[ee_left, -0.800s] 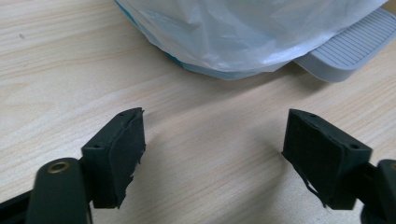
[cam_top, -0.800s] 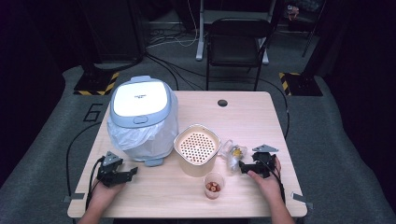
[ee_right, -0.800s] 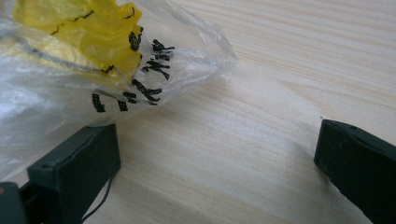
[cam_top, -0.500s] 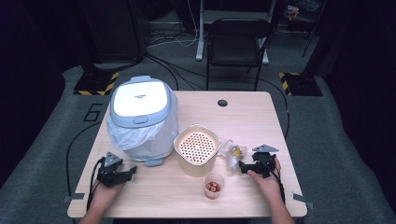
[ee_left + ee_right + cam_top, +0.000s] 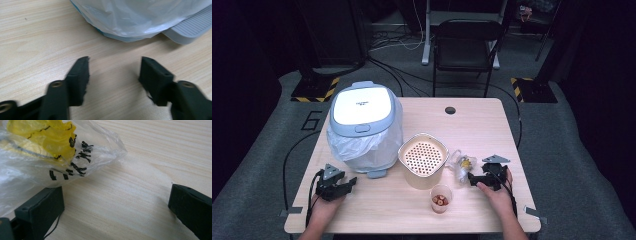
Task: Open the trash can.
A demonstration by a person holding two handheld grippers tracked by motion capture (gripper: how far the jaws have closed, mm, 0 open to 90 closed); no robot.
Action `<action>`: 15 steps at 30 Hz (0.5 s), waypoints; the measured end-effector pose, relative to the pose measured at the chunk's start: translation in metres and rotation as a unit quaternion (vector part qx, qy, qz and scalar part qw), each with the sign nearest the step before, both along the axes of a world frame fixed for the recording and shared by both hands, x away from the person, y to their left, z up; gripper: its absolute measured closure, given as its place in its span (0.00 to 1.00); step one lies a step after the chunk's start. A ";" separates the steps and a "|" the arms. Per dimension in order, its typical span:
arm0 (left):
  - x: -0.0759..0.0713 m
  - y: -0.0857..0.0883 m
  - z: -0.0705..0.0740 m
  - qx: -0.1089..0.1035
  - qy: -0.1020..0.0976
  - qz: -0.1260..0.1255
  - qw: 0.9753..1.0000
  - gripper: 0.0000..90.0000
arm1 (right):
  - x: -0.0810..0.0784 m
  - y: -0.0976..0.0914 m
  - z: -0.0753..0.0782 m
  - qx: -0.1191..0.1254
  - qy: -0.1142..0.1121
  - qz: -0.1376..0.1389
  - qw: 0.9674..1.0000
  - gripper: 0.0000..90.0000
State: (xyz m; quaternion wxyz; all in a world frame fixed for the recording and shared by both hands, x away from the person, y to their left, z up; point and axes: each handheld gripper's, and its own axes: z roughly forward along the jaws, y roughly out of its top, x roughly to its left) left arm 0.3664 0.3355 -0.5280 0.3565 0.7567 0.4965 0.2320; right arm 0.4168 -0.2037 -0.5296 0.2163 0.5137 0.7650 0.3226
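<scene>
Nothing has shifted since the earlier frames; both grippers sit parked near the table's (image 5: 492,125) front edge. Left gripper (image 5: 113,71): jaws spread, empty, aimed at the bin liner (image 5: 140,17) of the pedal bin (image 5: 364,125). Right gripper (image 5: 116,208): jaws wide apart, empty, one jaw tucked under the clear plastic bag (image 5: 45,152) with yellow contents. Risks: closing may pinch only loose film and the bag slips; reaching left could knock over the small cup (image 5: 441,198) or the perforated-lid container (image 5: 423,159) behind it.

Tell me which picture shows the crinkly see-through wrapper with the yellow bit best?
The right gripper view: the wrapper is close up, with yellow inside and black printed marks, lying over one open tong. In the high view it is a small clear bundle between the beige pot and the right tongs.
</scene>
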 end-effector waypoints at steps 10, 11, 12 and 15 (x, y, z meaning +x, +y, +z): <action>-0.016 -0.025 0.018 0.002 -0.029 -0.064 0.998 0.90 | 0.000 0.000 0.000 0.000 0.000 0.000 1.000 0.00; -0.016 -0.025 0.018 0.002 -0.029 -0.064 0.998 0.93 | 0.000 0.000 0.000 0.000 0.000 0.000 1.000 0.00; -0.018 -0.031 0.021 0.006 -0.036 -0.069 0.997 0.95 | 0.000 0.000 0.000 0.000 0.000 0.001 1.000 0.00; -0.018 -0.040 0.027 -0.003 -0.046 -0.079 0.996 1.00 | 0.000 0.000 0.000 0.000 0.000 0.000 1.000 0.00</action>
